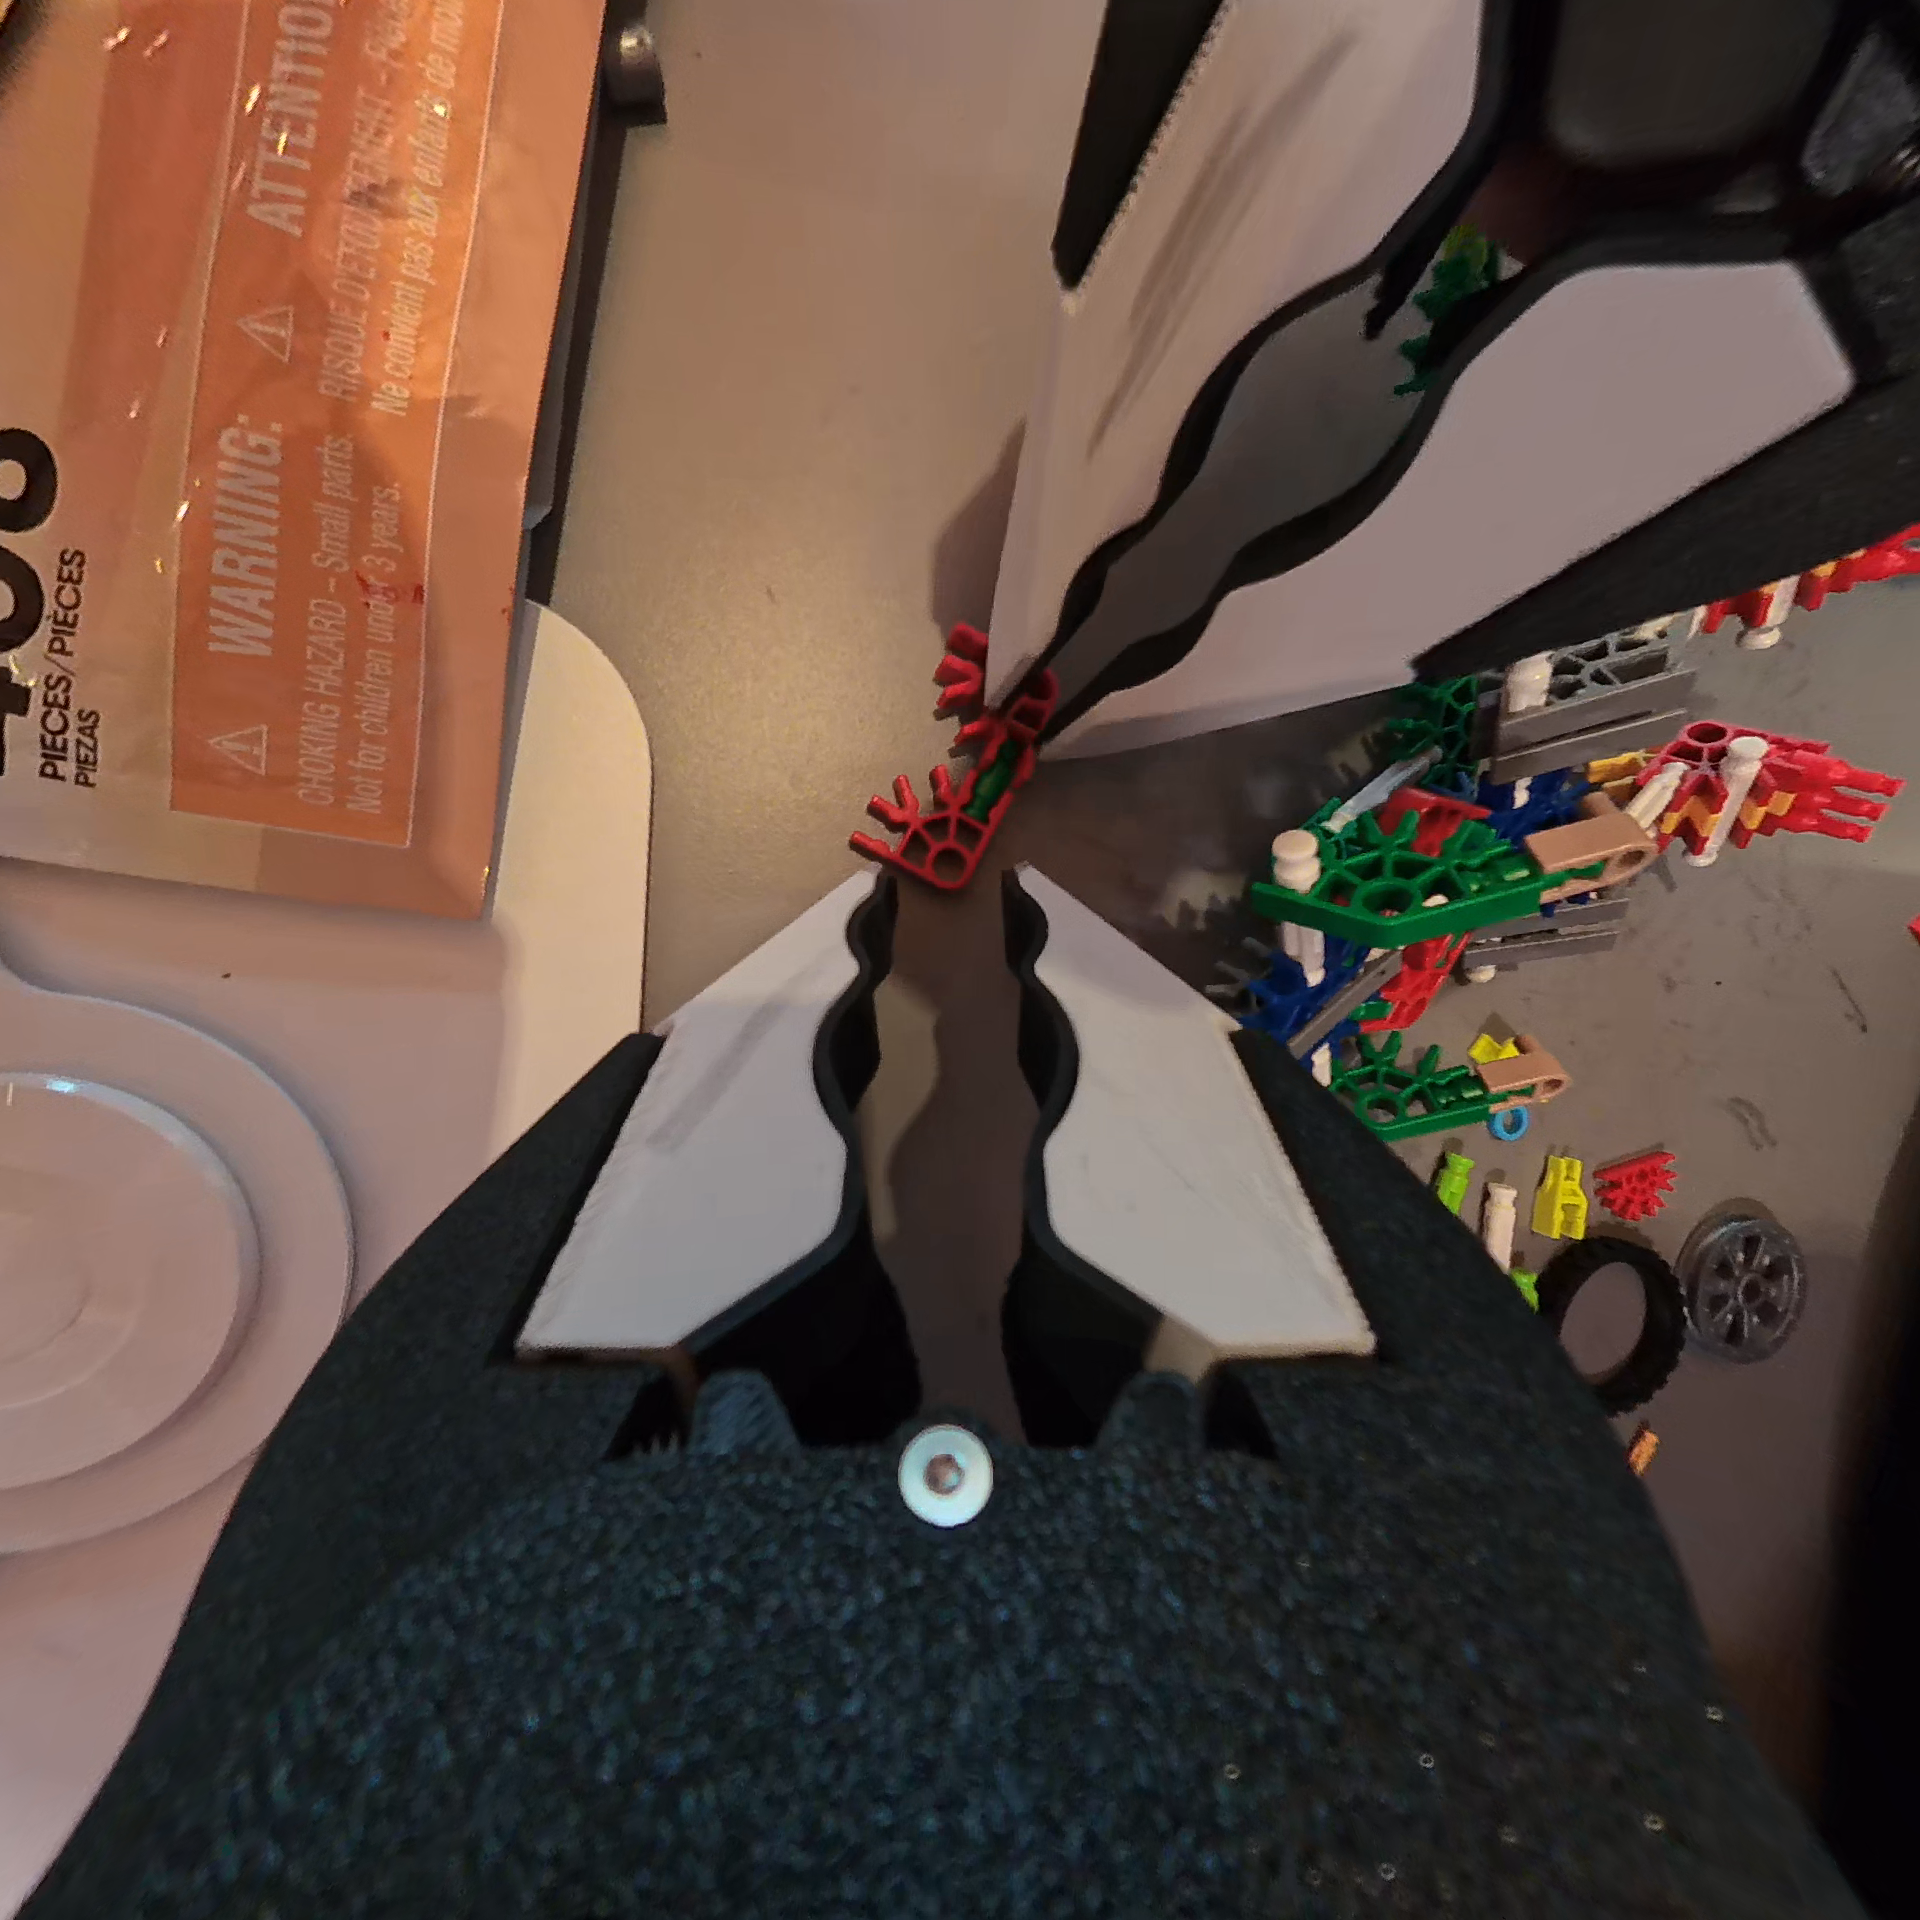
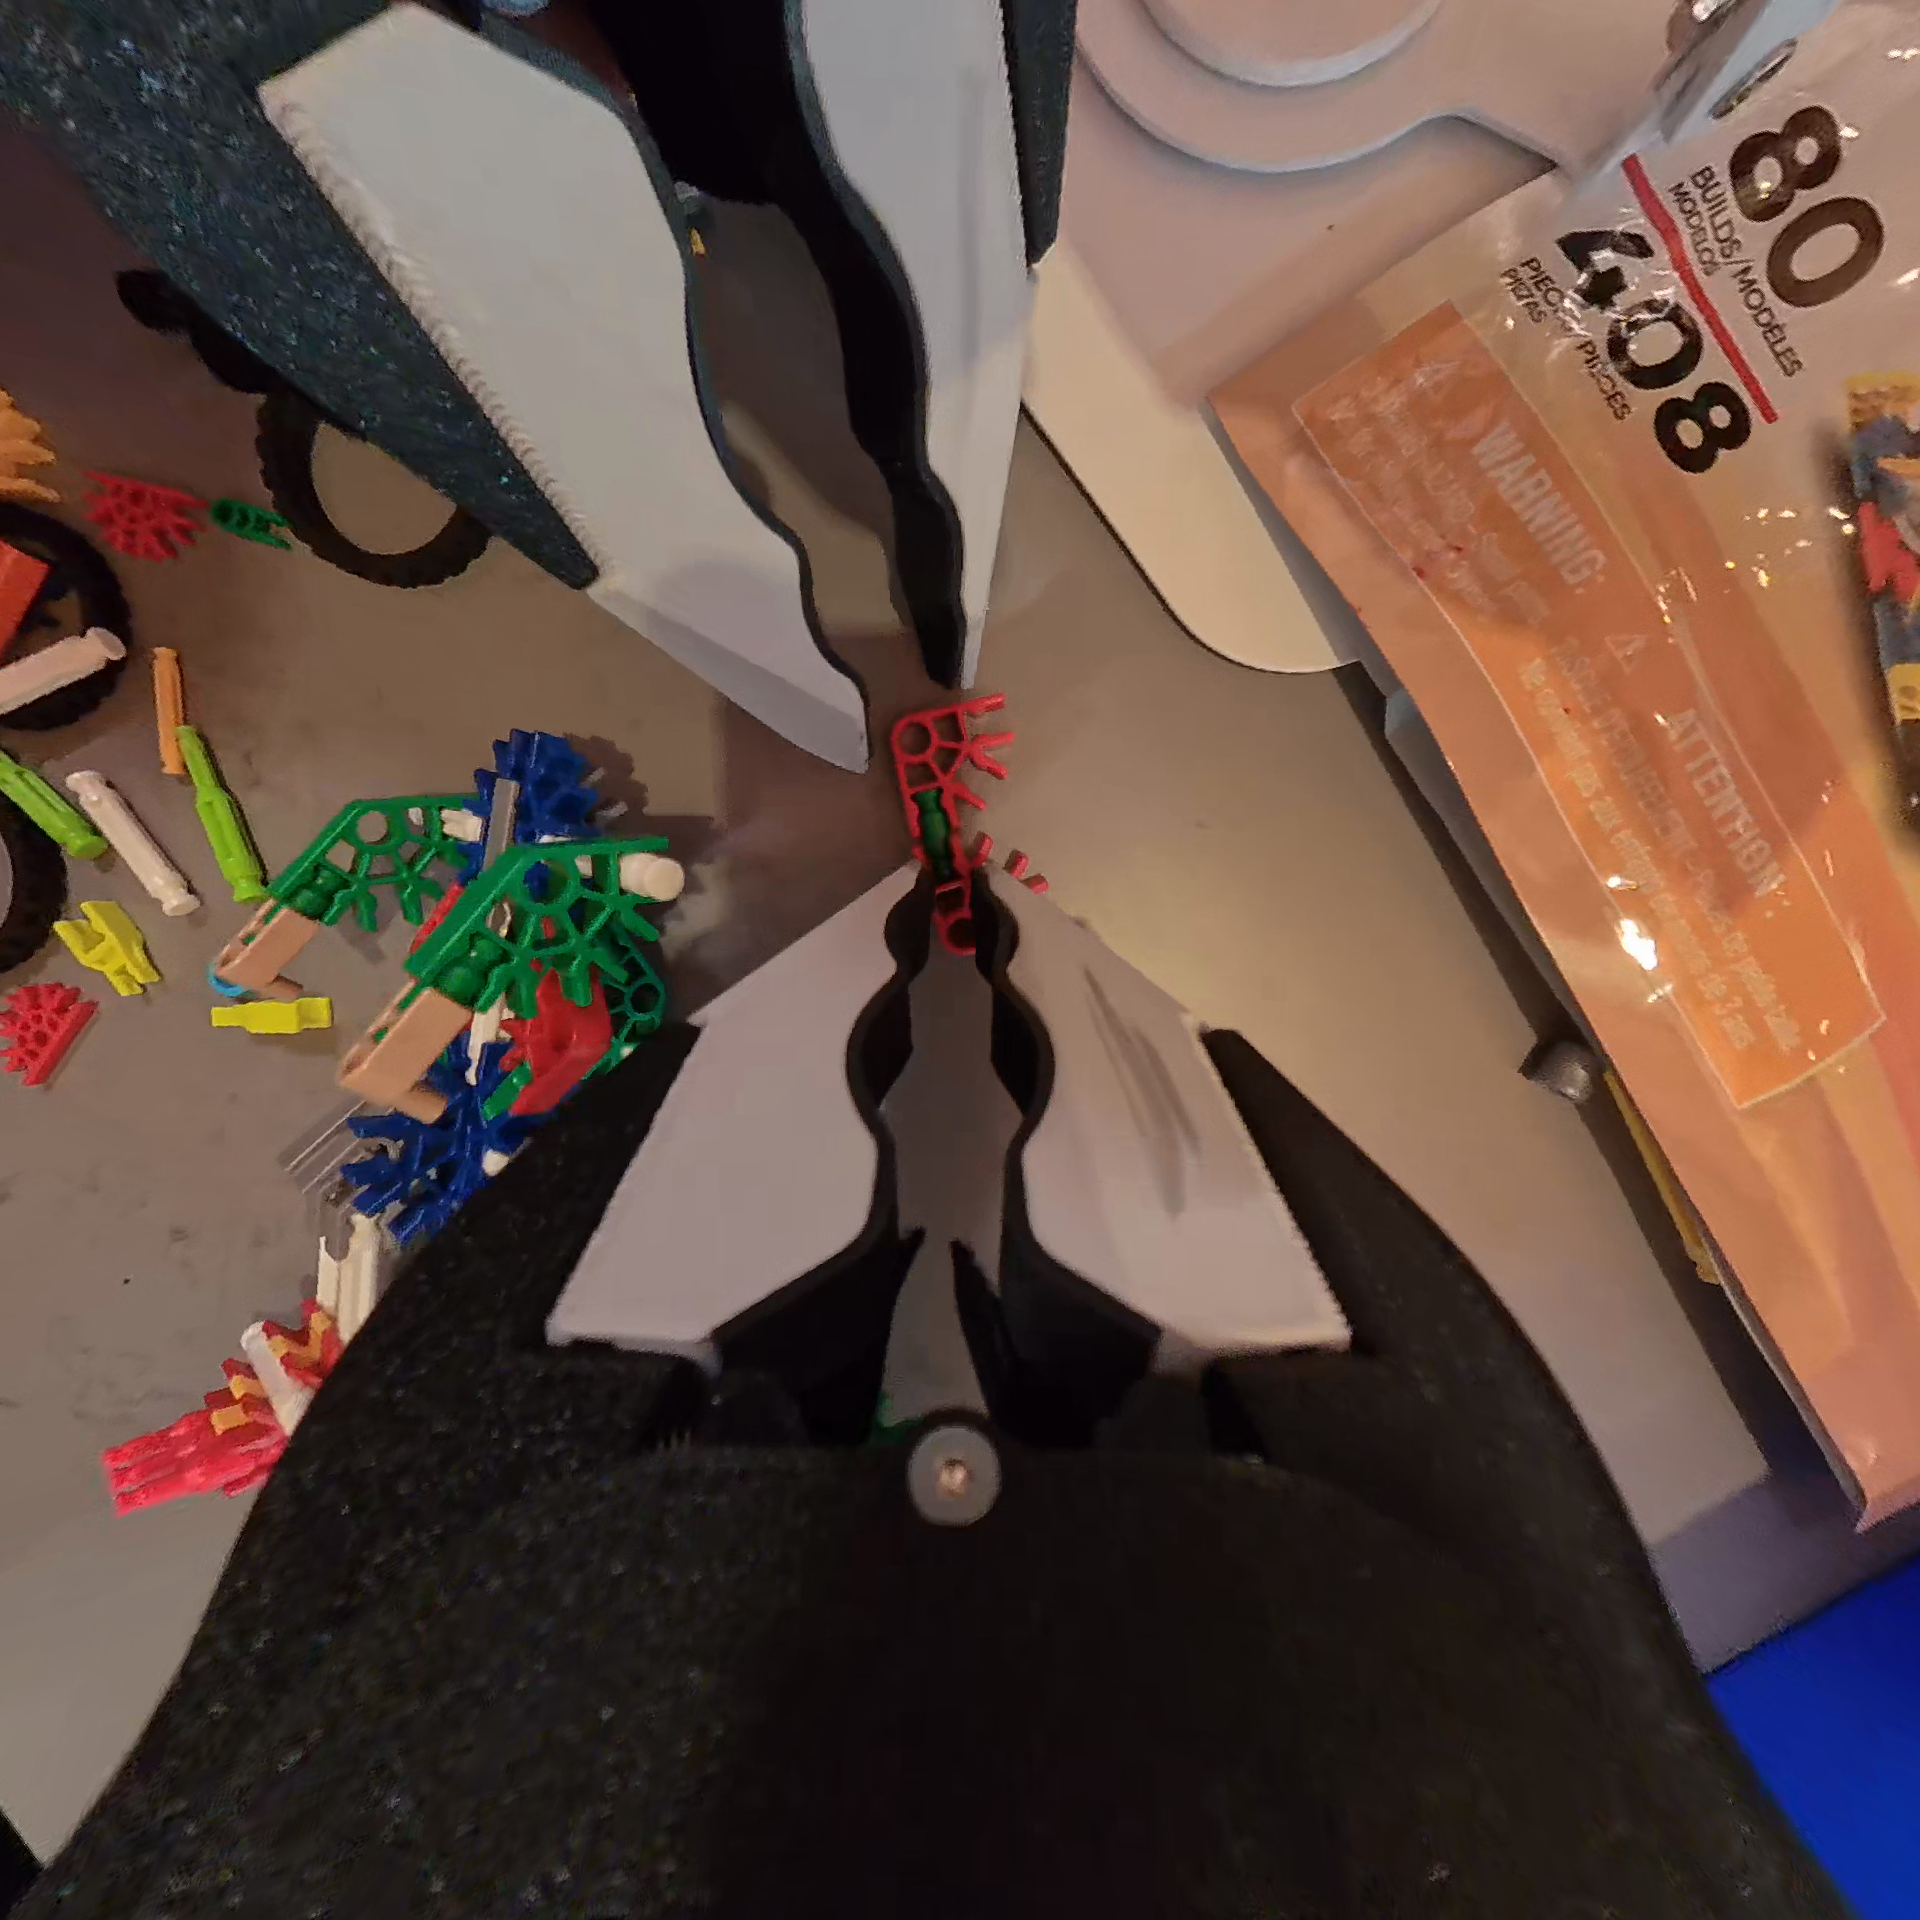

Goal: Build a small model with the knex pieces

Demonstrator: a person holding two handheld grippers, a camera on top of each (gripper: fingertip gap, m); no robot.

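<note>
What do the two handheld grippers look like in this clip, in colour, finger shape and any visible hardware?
Both match. The left gripper has a black, grainy-textured body, two white wedge-shaped fingers lined with black wavy pads, and a silver screw at the centre of the body. The right gripper is built the same, with its own screw. White finger edges look finely serrated. No cables or sleeves show.

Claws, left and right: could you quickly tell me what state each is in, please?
Left claw: open, holding nothing, its tips just short of the red connector piece.
Right claw: shut on the red connector piece.
</note>
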